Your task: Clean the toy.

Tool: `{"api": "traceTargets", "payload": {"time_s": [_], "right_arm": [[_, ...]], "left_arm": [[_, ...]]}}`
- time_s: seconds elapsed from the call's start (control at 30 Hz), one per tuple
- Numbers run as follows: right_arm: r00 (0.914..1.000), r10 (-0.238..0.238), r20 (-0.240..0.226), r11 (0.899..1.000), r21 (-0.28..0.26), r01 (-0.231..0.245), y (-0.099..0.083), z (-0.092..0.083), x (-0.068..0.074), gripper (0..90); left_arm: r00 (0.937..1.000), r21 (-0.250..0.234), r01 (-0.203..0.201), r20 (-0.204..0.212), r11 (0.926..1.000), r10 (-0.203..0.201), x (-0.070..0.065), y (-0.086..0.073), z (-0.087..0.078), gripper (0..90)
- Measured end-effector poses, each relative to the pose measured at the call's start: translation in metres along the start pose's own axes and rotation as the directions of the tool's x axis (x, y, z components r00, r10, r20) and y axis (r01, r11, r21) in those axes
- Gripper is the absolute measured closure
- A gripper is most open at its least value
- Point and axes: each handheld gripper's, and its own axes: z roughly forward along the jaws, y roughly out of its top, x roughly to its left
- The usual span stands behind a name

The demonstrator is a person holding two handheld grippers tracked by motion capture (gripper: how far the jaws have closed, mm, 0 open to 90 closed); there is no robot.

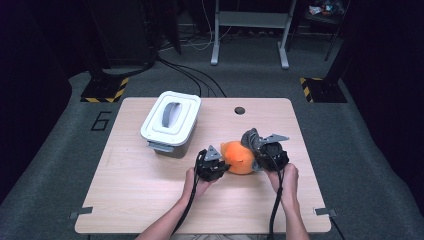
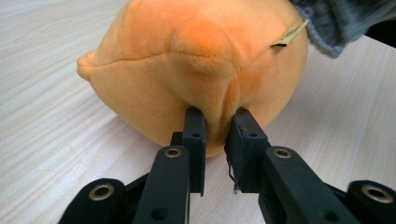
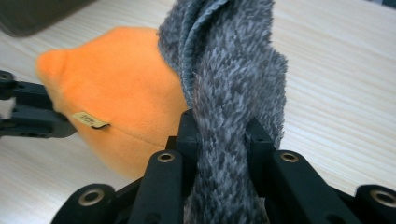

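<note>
Between the two grippers sits the orange plush toy [image 1: 237, 158], its left side pinched by the left gripper [image 2: 215, 122], while the right gripper [image 3: 219, 126] on its far side clamps the grey fuzzy cloth [image 3: 233, 84] draped upward over it.

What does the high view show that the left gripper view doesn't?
High view alone: a white lidded box at the table's far left, the person's forearms and hands, and the floor beyond. Left gripper view alone: the left gripper's jaws pinching a fold of the orange plush, and a small tag on it. Both: the plush, the grey cloth beside it, and the wooden table.
</note>
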Motion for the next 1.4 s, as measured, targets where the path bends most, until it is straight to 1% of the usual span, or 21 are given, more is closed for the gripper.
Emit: {"api": "traceTargets", "payload": {"time_s": [0.1, 0.13, 0.2, 0.23, 0.3, 0.43, 0.53, 0.6, 0.67, 0.77, 0.8, 0.87, 0.93, 1.0, 1.03, 1.1, 1.17, 1.2, 1.27, 1.3, 1.4], "right_arm": [[0.9999, 0.010, 0.002, 1.000, 0.005, -0.010, 0.000, 0.011, -0.002, 73.3], [0.9997, 0.024, 0.003, 1.000, 0.013, -0.024, 0.000, 0.011, -0.002, 73.3], [0.9998, 0.021, 0.006, 1.000, 0.006, -0.021, 0.000, 0.014, -0.005, 73.3], [0.9997, 0.026, 0.004, 1.000, 0.002, -0.026, 0.001, 0.015, -0.006, 73.3], [0.9995, 0.030, 0.003, 1.000, 0.004, -0.030, 0.001, 0.016, -0.007, 73.3], [0.9992, 0.039, 0.005, 0.999, 0.011, -0.039, 0.002, 0.019, -0.010, 73.3], [0.9986, 0.052, -0.008, 0.999, 0.007, -0.052, 0.001, 0.021, -0.011, 73.5], [0.9988, 0.049, -0.006, 0.999, 0.001, -0.049, 0.001, 0.022, -0.013, 73.5], [0.9986, 0.053, -0.006, 0.999, -0.004, -0.053, 0.000, 0.022, -0.014, 73.7], [0.9977, 0.064, -0.023, 0.998, -0.022, -0.064, -0.001, 0.018, -0.017, 73.8], [0.9974, 0.067, -0.027, 0.997, -0.030, -0.067, -0.001, 0.016, -0.017, 73.8], [0.9972, 0.070, -0.029, 0.996, -0.057, -0.071, -0.002, 0.006, -0.016, 73.8], [0.9974, 0.056, -0.046, 0.995, -0.079, -0.059, -0.002, -0.003, -0.015, 73.9], [0.9969, 0.027, -0.074, 0.995, -0.096, -0.034, -0.001, -0.013, -0.010, 73.8], [0.9961, 0.029, -0.083, 0.994, -0.107, -0.038, 0.000, -0.015, -0.007, 73.8], [0.9947, 0.006, -0.103, 0.993, -0.119, -0.018, 0.003, -0.023, 0.001, 73.8], [0.9921, -0.013, -0.125, 0.991, -0.133, -0.003, 0.006, -0.028, 0.007, 73.8], [0.9899, -0.022, -0.140, 0.990, -0.139, 0.002, 0.009, -0.031, 0.011, 73.7], [0.9862, -0.041, -0.161, 0.989, -0.148, 0.017, 0.012, -0.034, 0.018, 73.7], [0.9831, -0.043, -0.178, 0.989, -0.145, 0.017, 0.013, -0.034, 0.021, 73.6], [0.9786, -0.062, -0.196, 0.991, -0.125, 0.037, 0.015, -0.026, 0.029, 73.6]], "left_arm": [[0.9994, -0.008, -0.030, -0.017, 0.9995, 0.030, -0.001, 0.000, -0.001, 68.8], [0.9985, -0.011, -0.042, -0.037, 0.9991, 0.041, -0.001, -0.001, -0.001, 64.3], [0.9973, -0.005, -0.055, -0.049, 0.9984, 0.055, -0.003, -0.001, -0.001, 55.0], [0.9953, 0.005, -0.068, -0.068, 0.9977, 0.068, -0.003, -0.001, 0.000, 50.1], [0.9957, 0.013, -0.056, -0.073, 0.9983, 0.057, -0.003, -0.002, 0.003, 40.9], [0.9941, 0.025, -0.071, -0.081, 0.9972, 0.073, -0.003, -0.002, 0.008, 35.6], [0.9903, 0.034, -0.100, -0.093, 0.9944, 0.103, -0.006, -0.003, 0.014, 38.3], [0.9852, 0.031, -0.125, -0.114, 0.9917, 0.128, -0.008, -0.003, 0.016, 47.1], [0.9837, 0.019, -0.130, -0.123, 0.9914, 0.131, -0.009, -0.002, 0.016, 58.3], [0.9869, 0.013, -0.116, -0.112, 0.9932, 0.116, -0.008, -0.001, 0.014, 70.4], [0.9906, 0.009, -0.099, -0.093, 0.9950, 0.100, -0.007, 0.000, 0.012, 71.9], [0.9935, 0.007, -0.081, -0.080, 0.9967, 0.081, -0.005, 0.002, 0.009, 73.9], [0.9971, 0.004, -0.052, -0.056, 0.9987, 0.052, -0.004, 0.003, 0.006, 74.6], [0.9983, -0.002, -0.037, -0.044, 0.9993, 0.037, -0.004, 0.005, 0.004, 75.0], [0.9991, -0.001, -0.026, -0.035, 0.9997, 0.026, -0.005, 0.007, 0.002, 75.1], [0.9996, 0.000, -0.019, -0.020, 0.9998, 0.019, -0.006, 0.009, 0.000, 75.2], [1.0000, 0.008, -0.007, -0.004, 0.9999, 0.007, -0.008, 0.011, -0.002, 75.3], [1.0000, 0.004, 0.009, 0.000, 1.0000, -0.009, -0.009, 0.012, -0.002, 75.3], [1.0000, 0.011, 0.004, 0.008, 0.9999, -0.004, -0.008, 0.013, -0.002, 75.3], [0.9998, 0.008, 0.012, 0.013, 0.9999, -0.012, -0.009, 0.013, -0.002, 75.3], [0.9997, 0.009, 0.012, 0.023, 0.9999, -0.012, -0.008, 0.013, -0.002, 75.5]]}}
